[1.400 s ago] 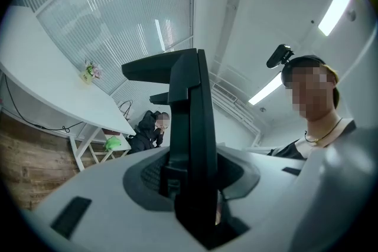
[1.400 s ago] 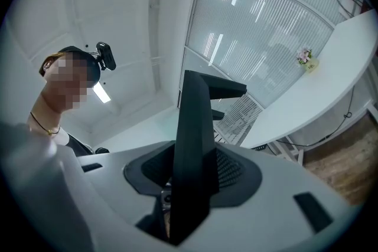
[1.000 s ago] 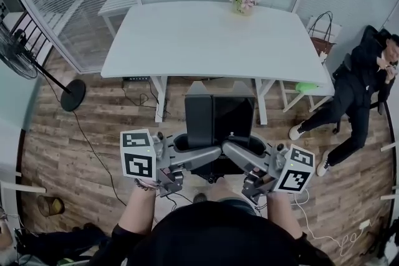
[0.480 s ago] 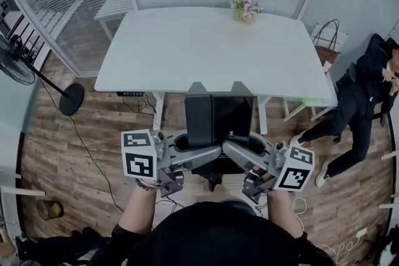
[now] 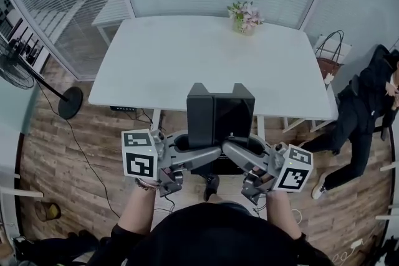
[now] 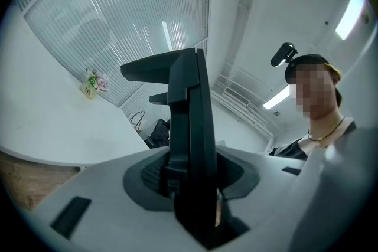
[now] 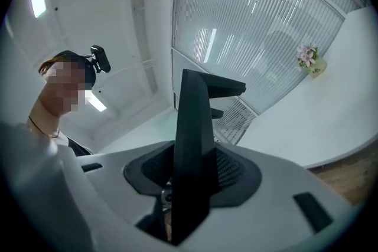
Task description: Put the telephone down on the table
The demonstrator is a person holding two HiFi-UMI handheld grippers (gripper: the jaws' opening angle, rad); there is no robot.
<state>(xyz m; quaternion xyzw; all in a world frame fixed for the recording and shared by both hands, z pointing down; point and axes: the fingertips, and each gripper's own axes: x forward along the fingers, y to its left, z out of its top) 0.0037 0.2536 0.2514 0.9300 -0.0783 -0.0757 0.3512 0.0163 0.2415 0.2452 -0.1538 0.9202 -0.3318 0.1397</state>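
A black telephone [image 5: 219, 118] hangs in the air in front of me, upright, short of the near edge of the white table [image 5: 187, 59]. My left gripper [image 5: 187, 154] presses on its left side and my right gripper [image 5: 242, 156] on its right side; both are shut on it. In the left gripper view the telephone [image 6: 189, 144] stands edge-on between the grey jaws of that gripper [image 6: 192, 186]. The right gripper view shows the same edge-on telephone [image 7: 192, 150] clamped in the right gripper [image 7: 192, 180]. The phone's underside is hidden.
A small vase of flowers [image 5: 244, 14] stands at the table's far edge. A person in black [image 5: 368, 103] sits on the floor at the right, beside a bag [image 5: 327, 50]. A standing fan [image 5: 19, 65] is at the left. Glass partition walls run behind the table.
The table has come nearer and lower in the head view as I move toward it. The telephone and both grippers keep the same grip and place in front of me.
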